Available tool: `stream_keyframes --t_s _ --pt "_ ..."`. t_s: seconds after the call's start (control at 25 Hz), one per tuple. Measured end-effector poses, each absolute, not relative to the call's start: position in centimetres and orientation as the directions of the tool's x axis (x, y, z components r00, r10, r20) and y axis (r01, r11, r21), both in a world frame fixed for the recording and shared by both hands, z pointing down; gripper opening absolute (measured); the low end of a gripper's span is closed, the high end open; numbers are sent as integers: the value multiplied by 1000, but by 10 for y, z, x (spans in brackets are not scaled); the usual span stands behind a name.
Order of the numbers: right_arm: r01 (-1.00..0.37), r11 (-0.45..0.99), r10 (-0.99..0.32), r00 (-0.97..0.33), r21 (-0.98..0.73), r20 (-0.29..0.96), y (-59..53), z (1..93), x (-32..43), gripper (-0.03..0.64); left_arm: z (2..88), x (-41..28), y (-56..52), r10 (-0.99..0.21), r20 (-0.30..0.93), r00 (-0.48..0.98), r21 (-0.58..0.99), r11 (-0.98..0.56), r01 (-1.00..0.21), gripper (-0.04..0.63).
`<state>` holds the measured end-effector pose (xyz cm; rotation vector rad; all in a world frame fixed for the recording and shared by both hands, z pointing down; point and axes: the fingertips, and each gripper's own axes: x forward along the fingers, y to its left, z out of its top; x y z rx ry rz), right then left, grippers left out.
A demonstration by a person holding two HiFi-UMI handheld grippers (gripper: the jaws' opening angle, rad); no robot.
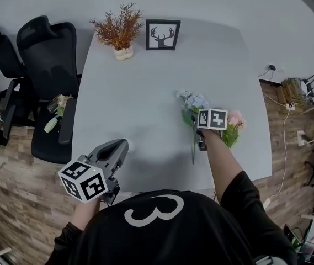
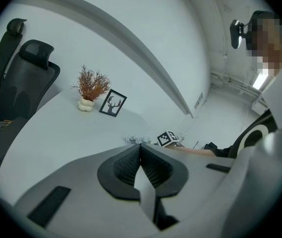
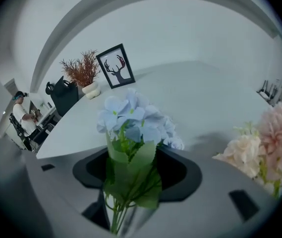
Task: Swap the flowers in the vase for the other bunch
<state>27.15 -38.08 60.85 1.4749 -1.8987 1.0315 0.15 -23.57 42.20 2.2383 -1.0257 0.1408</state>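
Note:
A bunch of pale blue flowers [image 1: 192, 100] lies on the white table [image 1: 140, 109], its long green stem running toward me. My right gripper [image 1: 198, 127] is low over that stem; in the right gripper view the blue flowers [image 3: 133, 115] stand between its jaws, which are open [image 3: 136, 182], and I see no pad pressing on the stems. A pink bunch [image 1: 234, 125] lies just to the right of it. A small white vase [image 1: 123, 53] with rust-coloured dried sprigs stands at the table's far edge. My left gripper [image 1: 119, 147] hovers at the front left, shut and empty [image 2: 141, 167].
A framed deer picture [image 1: 163, 35] stands beside the vase. Black office chairs [image 1: 49, 65] crowd the table's left side, one with a small bundle [image 1: 57, 110] on its seat. Cables and a rack [image 1: 294, 90] are on the floor at right.

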Motion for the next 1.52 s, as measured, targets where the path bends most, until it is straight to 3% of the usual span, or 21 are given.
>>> stream_keyframes --t_s 0.36,0.52,1.04,1.24,1.52 --pt "-977 122 -539 -212 -173 815 -385 619 276 179 423 -13 -234 -645 361 674 537 -447 -716 11" --pt "-978 101 -541 -208 -182 815 -383 619 278 104 422 -20 -228 -644 360 675 537 -449 -715 11" --pt "-968 187 -616 -249 -168 747 -371 569 243 67 410 -49 -210 -662 322 677 536 -462 -707 11" --pt "-956 250 -713 -290 -154 638 -364 516 218 66 405 -54 -205 -653 285 702 558 -482 -675 11" --pt "-921 370 -854 -390 -127 343 -353 412 173 63 387 -57 -195 -650 234 723 560 -518 -647 11"
